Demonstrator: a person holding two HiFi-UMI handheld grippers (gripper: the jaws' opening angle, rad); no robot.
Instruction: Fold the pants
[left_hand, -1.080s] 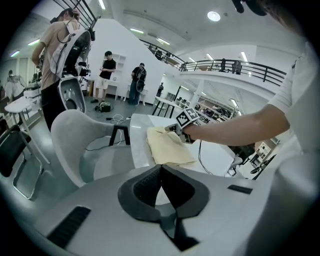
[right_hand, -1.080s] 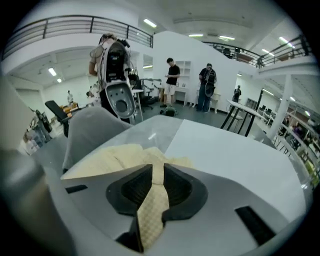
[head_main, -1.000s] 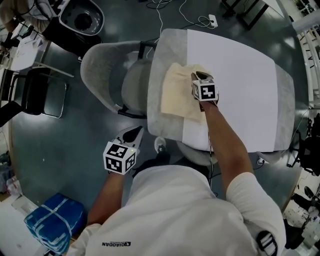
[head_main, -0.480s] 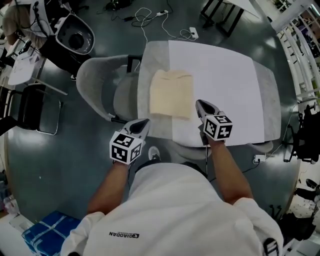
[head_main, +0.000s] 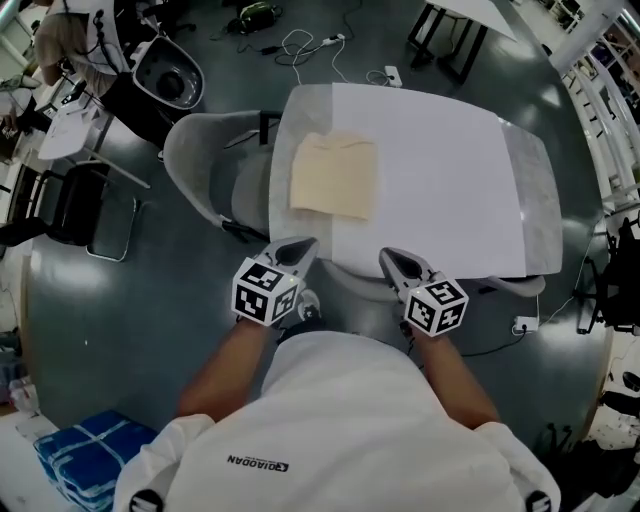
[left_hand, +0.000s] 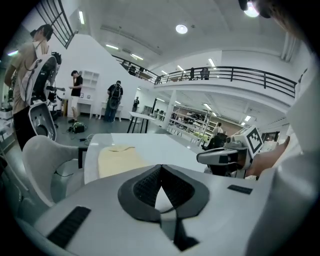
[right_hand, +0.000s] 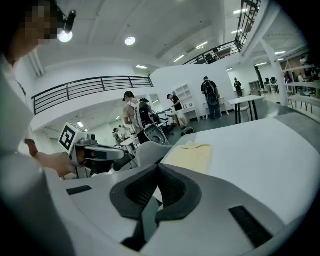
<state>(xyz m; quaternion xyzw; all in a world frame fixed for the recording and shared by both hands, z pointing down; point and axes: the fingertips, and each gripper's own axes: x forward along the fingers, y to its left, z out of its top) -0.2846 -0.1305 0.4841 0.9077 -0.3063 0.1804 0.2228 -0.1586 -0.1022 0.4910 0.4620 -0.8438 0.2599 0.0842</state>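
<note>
In the head view, the folded cream pants (head_main: 333, 175) lie flat on the left part of the white table (head_main: 450, 150), near its left edge. A grey chair (head_main: 200, 160) stands just beside that edge. The left gripper (head_main: 302, 247) and the right gripper (head_main: 390, 259) are held side by side at the table's near edge, well apart from the pants, and neither touches them.

In the left gripper view, the left gripper (left_hand: 160, 172) has its jaws together with nothing between them. The pants (left_hand: 120, 157) rest on the table (left_hand: 165, 142) beyond, and the right gripper (left_hand: 220, 156) shows at the right.

In the right gripper view, the right gripper (right_hand: 157, 172) has just been closing its jaws; they meet on nothing. The pants (right_hand: 192, 152) lie ahead on the table (right_hand: 260, 145), and the left gripper (right_hand: 100, 154) shows at the left.
</note>
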